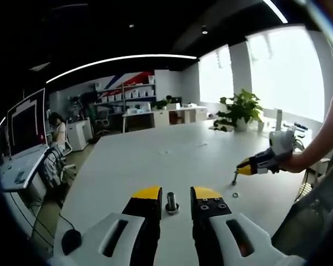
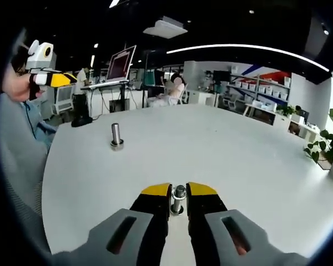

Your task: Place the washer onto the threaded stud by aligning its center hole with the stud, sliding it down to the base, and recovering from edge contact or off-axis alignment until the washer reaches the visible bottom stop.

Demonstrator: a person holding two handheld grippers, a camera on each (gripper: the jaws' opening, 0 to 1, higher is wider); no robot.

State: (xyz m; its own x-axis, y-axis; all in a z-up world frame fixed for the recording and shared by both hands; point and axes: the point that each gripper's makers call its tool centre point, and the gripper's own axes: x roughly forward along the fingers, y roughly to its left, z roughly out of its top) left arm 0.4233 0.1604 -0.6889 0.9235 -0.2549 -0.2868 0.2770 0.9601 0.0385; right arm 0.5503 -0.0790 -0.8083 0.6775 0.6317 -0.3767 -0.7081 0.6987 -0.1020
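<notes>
- The white table (image 1: pixel 155 160) was mostly bare, so there was loads of free room around the parts. Its rounded edge curved off on the laptop side, and the far edge ran up by the plant (image 1: pixel 241 108).
- The left gripper (image 1: pixel 175 194) had its jaws a fair way apart with nothing in them. The tall stud (image 1: pixel 171 201) stood upright on the table and showed through the gap.
- From the right gripper view that tall stud (image 2: pixel 116 136) stood on its own, well clear of the table edge. The left gripper (image 2: pixel 64 79) hung up in the air, well apart from it.
- The right gripper (image 2: pixel 178 189) had a narrow gap with a small stud (image 2: pixel 178 200) sitting in it. I couldn't tell if it was actually pinched.
- The washer (image 1: pixel 236 195) lay flat on the table just under the right gripper (image 1: pixel 243 166), near the small stud (image 1: pixel 235 177).
- Around the room there was a laptop (image 1: pixel 25 130) on a side desk, shelves (image 1: pixel 127 94) at the back, bright windows and a seated person (image 1: pixel 58 130).
</notes>
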